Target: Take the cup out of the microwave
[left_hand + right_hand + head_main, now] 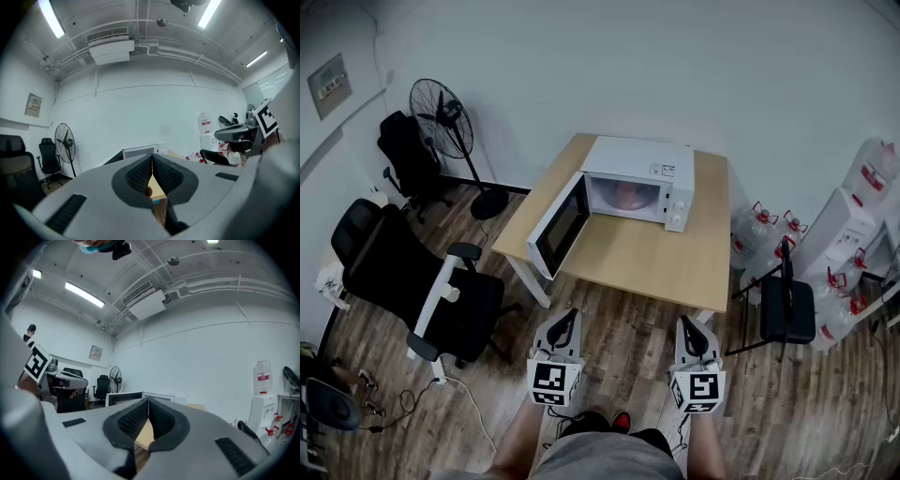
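Observation:
A white microwave (pixel 639 178) stands on a light wooden table (pixel 628 253), its door (pixel 558 225) swung open to the left. Inside the lit cavity I make out a reddish cup (pixel 626 195), too small to see in detail. My left gripper (pixel 570 317) and right gripper (pixel 688 326) hover side by side over the floor, short of the table's near edge, both pointing toward it. In the left gripper view the left gripper (pixel 152 157) is shut and empty, with the microwave (pixel 138 151) beyond it. In the right gripper view the right gripper (pixel 148 402) is shut, also empty.
A black office chair (pixel 403 281) stands left of the table, with a floor fan (pixel 441 111) and another chair (pixel 411 155) behind it. At the right are a black folding chair (pixel 787 307), several water bottles (pixel 767 232) and a water dispenser (pixel 851 220). A cable (pixel 473 403) lies on the wooden floor.

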Demonstrator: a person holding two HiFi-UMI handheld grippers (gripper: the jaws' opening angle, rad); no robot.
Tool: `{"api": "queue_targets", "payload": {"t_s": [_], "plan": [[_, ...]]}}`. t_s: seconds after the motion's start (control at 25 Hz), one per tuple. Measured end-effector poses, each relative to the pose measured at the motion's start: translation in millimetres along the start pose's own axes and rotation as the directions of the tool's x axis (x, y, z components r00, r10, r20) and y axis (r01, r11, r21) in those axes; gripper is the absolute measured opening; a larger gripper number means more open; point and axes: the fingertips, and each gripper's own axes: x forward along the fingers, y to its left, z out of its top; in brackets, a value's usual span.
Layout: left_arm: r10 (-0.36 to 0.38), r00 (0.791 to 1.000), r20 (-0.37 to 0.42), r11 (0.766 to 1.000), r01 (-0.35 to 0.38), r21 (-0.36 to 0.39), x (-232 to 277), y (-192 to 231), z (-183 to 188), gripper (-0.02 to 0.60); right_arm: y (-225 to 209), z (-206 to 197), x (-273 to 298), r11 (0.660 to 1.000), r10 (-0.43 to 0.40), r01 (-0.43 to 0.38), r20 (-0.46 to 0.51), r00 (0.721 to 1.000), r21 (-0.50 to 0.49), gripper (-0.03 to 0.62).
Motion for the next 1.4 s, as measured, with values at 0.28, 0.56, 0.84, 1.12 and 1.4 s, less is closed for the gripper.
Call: {"api": "queue_targets", "payload": {"t_s": [0.28,0.56,0.84,1.12,1.4], "plan": [[-0.003,1.000,0.000,1.000,0.003,-0.009,7.7,0.0,0.4,0.023,-4.3,-2.6,5.8,1.000,0.000,0.000,-0.001,1.000,0.002,0.018],[0.000,1.000,0.002,1.000,0.000,-0.013,38.8,9.2,-3.3,0.023,-8.1,-8.6,38.5,1.000,0.022,-0.022,-0.011,1.000,-0.008,0.018],[-0.002,1.000,-0.006,1.000,0.002,-0.015,105.8,36.4,-5.8,0.023,-23.9,-11.5,109.9,0.999,0.033,-0.033,-0.009,0.999,-0.009,0.018],[-0.023,0.999,-0.041,1.000,0.023,-0.014,195.3,74.5,-1.4,0.023,-44.3,-10.2,203.4,0.999,0.029,-0.029,-0.022,0.999,0.017,0.018],[-0.060,0.996,-0.072,0.998,0.058,-0.030,275.7,102.5,-9.8,0.023,-57.1,-26.9,289.4,0.999,0.033,-0.030,-0.068,0.997,0.039,0.018]]}}
